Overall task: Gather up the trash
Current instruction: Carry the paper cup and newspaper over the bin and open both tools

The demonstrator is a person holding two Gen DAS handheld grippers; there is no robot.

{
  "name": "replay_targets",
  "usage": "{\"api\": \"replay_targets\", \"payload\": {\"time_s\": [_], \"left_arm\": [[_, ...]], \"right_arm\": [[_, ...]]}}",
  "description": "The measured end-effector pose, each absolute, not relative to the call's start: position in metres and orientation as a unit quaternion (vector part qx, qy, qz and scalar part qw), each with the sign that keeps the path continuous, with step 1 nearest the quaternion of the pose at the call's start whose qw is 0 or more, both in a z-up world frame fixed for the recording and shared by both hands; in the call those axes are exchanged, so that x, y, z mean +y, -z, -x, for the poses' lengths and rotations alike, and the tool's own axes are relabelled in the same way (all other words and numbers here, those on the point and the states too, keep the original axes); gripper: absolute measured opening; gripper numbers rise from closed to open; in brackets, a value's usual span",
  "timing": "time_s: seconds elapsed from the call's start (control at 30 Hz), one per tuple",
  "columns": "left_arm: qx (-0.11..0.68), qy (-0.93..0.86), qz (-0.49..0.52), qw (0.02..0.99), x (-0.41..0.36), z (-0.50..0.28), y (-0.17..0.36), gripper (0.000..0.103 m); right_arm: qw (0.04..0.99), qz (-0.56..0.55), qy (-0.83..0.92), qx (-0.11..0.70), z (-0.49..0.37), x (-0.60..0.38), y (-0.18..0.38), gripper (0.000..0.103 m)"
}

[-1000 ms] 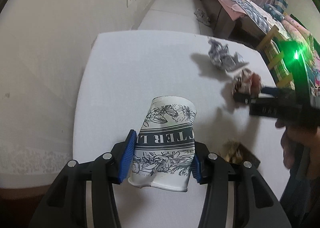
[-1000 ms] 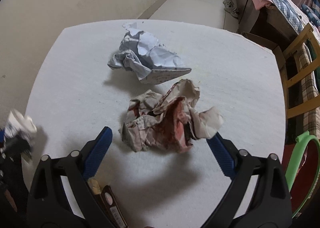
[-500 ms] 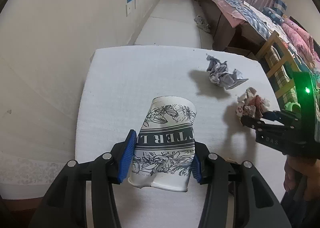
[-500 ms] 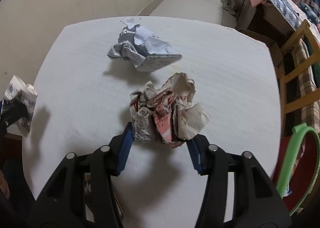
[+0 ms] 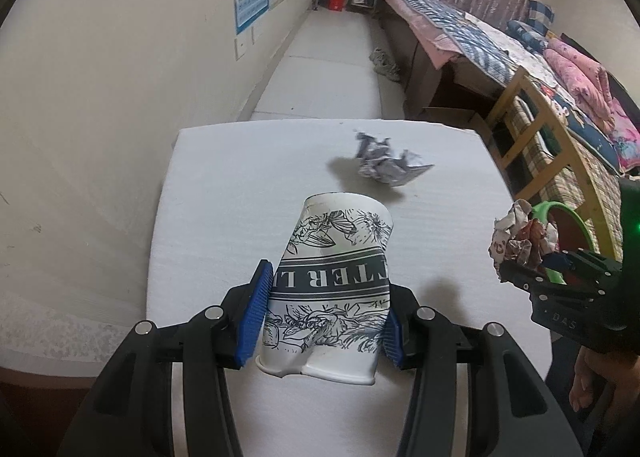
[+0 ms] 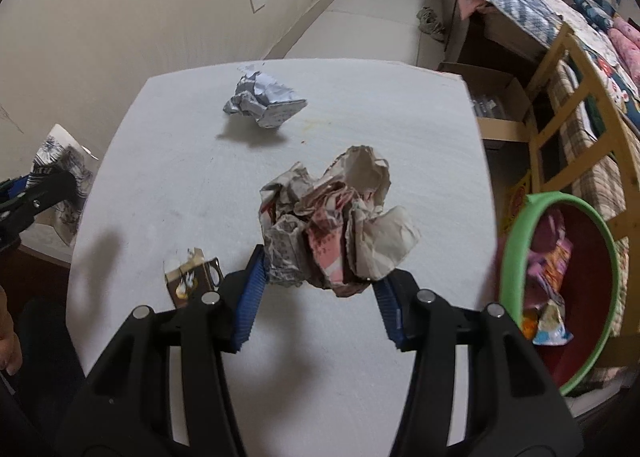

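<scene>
My left gripper (image 5: pixel 322 313) is shut on a dented white paper cup (image 5: pixel 332 281) with a black floral print, held above the white table (image 5: pixel 224 217). In the right wrist view my right gripper (image 6: pixel 316 297) is shut on a crumpled pink-and-grey paper ball (image 6: pixel 336 225), lifted off the table (image 6: pixel 168 161). The same ball (image 5: pixel 520 237) shows at the right of the left wrist view. A second crumpled grey-white paper (image 6: pixel 262 99) (image 5: pixel 386 165) lies at the far side of the table. A small brown wrapper (image 6: pixel 192 277) lies near the front left.
A red basin with a green rim (image 6: pixel 560 289) stands right of the table and holds several wrappers. A wooden chair (image 6: pixel 576 113) and a bed (image 5: pixel 480 41) lie beyond it. A wall (image 5: pixel 100 97) runs along the left. A cardboard box (image 6: pixel 496 105) sits on the floor.
My right gripper closed on the pink-and-grey paper ball and lifted it up and toward the right. My left gripper rose with the cup still in it.
</scene>
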State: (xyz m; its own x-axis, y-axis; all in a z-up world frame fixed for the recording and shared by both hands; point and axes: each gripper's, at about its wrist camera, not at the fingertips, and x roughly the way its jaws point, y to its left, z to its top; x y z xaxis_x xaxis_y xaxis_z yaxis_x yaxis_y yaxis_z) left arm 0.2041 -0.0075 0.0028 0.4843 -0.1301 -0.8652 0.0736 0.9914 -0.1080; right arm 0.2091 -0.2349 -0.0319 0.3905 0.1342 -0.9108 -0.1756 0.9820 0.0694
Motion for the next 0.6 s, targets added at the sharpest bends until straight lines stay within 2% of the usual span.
{"api": "replay_targets", "payload": {"time_s": [0.6], "left_arm": [[0.487, 0.126, -0.015, 0.864, -0.133, -0.183, -0.033, 0.046]], "right_arm": [[0.864, -0.023, -0.025, 0.502, -0.165, -0.355, -0.017, 0.050]]}}
